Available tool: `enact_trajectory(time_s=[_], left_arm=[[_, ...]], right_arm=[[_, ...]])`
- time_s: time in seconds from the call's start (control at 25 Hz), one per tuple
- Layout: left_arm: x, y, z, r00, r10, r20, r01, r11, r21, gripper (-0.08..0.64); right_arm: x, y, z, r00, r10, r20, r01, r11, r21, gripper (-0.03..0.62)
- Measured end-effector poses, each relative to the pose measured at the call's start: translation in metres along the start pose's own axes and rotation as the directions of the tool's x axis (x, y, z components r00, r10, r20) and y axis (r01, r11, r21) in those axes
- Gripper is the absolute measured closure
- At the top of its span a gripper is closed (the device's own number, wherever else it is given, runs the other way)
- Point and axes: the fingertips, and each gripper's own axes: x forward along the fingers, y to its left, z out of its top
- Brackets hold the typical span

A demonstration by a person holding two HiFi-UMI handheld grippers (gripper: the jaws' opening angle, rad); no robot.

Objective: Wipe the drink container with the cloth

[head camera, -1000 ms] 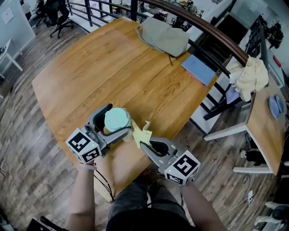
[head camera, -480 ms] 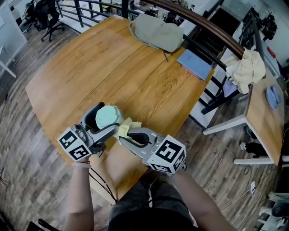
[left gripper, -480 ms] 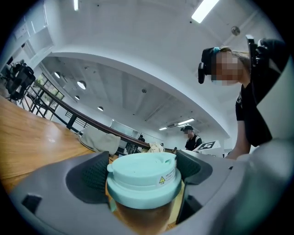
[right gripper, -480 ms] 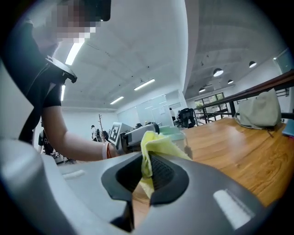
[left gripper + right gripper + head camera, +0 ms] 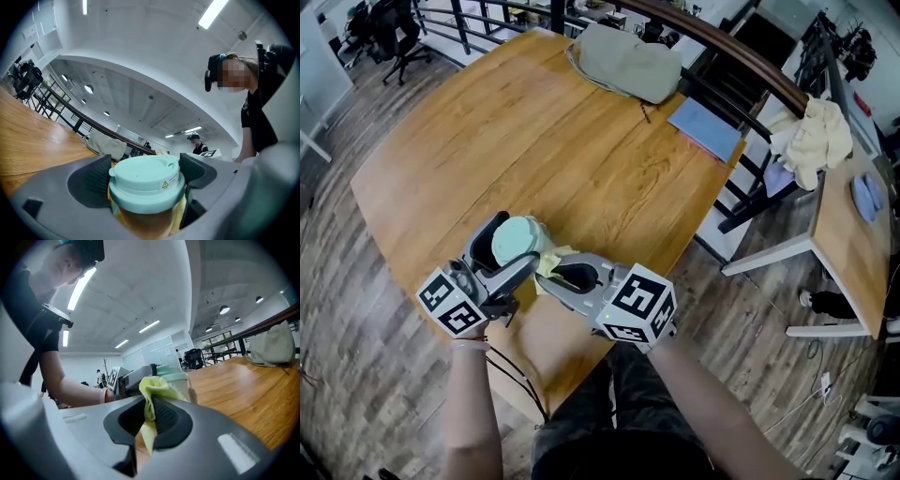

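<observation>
A drink container (image 5: 516,241) with a mint-green lid (image 5: 145,180) and a tan body stands near the wooden table's front edge. My left gripper (image 5: 508,246) is shut on it, its jaws hugging the cup just under the lid. My right gripper (image 5: 551,267) is shut on a yellow cloth (image 5: 151,401). The cloth (image 5: 549,263) is pressed against the cup's right side, and the cup (image 5: 180,380) shows just beyond the cloth in the right gripper view. The cup's lower body is hidden by the jaws.
The round wooden table (image 5: 544,141) carries an olive-grey bag (image 5: 626,62) and a blue folder (image 5: 706,128) at its far edge. A railing (image 5: 741,66) runs behind it. A second table (image 5: 853,234) with heaped cloth (image 5: 814,136) stands at the right. An office chair (image 5: 394,37) is far left.
My right gripper has swung left with the yellow cloth, bringing it from beside the cup up against the cup's right side. The left gripper and cup shifted slightly left.
</observation>
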Motion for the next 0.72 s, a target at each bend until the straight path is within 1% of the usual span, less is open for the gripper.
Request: enact_trajectory(time_s=[0.28,0.56,0.72], left_arm=[[0.009,0.001,-0.003,1.000,0.029,0.007,-0.029,1.000,0.000,0.117],[0.004,0.005,0.002,0.998,0.038,0.055,-0.037,0.999,-0.027,0.117],[0.002,0.007,0.002,0.998,0.025,0.054,-0.023,0.999,-0.028,0.117]], right_arm=[[-0.016,-0.018,-0.038,0.999,-0.001,-0.046,0.005,0.996,0.089,0.568],[-0.025,-0.028,-0.077,0.992,0.049,-0.116,-0.025,0.980,0.198,0.568],[-0.029,-0.035,-0.090,0.986,0.078,-0.149,-0.040,0.970,0.240,0.568]])
